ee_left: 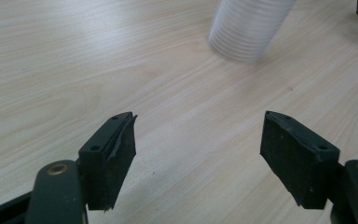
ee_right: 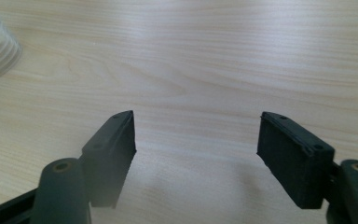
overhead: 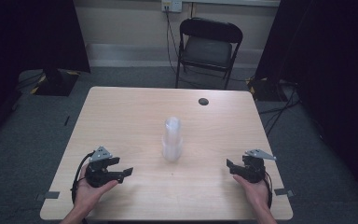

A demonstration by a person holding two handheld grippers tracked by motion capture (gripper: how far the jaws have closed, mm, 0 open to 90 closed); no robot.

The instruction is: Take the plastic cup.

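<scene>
Both tongs, left [overhead: 129,171] and right [overhead: 229,164], gape empty; the cup stack [overhead: 172,140] is cut off in both gripper views.

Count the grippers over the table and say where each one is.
2. The left gripper is near the table's front left, jaws open; the right gripper is near its front right, jaws open. The stack of clear cups stands between them, untouched.

Left gripper [overhead: 127,171] and right gripper [overhead: 230,166], jaws apart, empty.
</scene>
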